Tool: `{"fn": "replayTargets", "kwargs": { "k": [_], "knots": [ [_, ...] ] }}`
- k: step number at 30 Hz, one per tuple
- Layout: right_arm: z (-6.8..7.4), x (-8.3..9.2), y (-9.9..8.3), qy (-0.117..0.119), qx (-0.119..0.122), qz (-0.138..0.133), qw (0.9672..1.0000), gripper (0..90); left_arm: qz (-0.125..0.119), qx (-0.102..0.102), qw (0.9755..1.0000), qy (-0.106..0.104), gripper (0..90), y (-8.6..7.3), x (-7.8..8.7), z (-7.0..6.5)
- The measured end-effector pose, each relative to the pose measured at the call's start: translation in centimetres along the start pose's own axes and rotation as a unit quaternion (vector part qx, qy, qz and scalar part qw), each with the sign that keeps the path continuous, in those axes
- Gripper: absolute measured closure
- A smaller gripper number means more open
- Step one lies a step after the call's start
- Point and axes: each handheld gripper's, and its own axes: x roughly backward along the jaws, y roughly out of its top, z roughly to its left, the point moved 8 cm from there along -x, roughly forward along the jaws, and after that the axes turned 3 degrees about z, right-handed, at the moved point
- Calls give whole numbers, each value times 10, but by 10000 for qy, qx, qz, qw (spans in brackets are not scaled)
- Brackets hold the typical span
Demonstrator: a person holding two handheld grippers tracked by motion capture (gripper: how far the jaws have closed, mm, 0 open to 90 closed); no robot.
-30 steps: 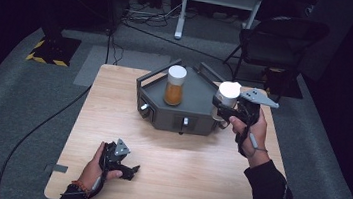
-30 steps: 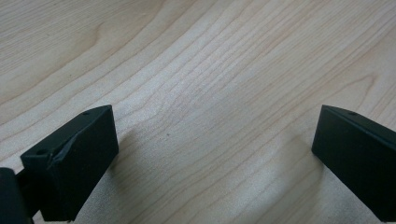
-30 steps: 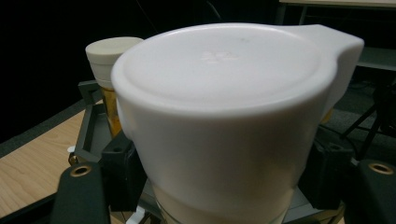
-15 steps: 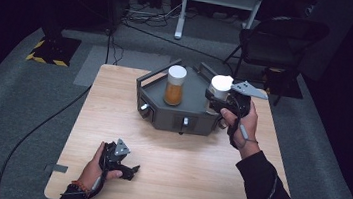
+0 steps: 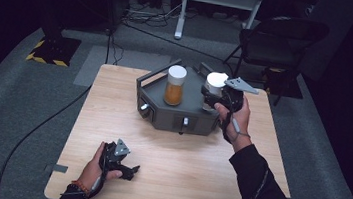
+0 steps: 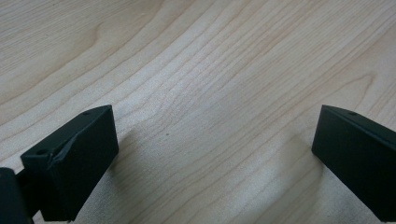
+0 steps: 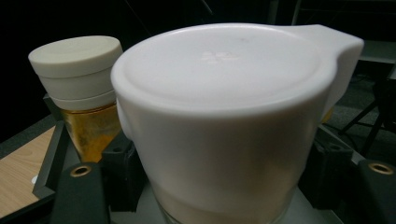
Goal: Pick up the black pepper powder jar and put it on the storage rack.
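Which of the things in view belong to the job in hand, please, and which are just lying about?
In the job: white-lidded container, held by the right gripper; amber jar; dark tray.

Lying about: left gripper, idle on the table; black chair.

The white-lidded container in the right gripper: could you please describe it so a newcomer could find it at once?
On the wooden table sits a dark grey tray. At its right end the right gripper is shut on the white-lidded container. Unlike the amber jar beside it, its lid has a side tab.

High view overhead facing forward, gripper views close, sharing table (image 5: 175, 180)
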Motion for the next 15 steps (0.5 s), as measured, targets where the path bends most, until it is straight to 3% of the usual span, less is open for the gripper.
{"fn": "replayTargets", "kwargs": {
  "k": [15],
  "knots": [
    [1,-17,-9,-165,-1,56,9998,289,2,-13,10000,-3,4,0,0,0]
  ]
}}
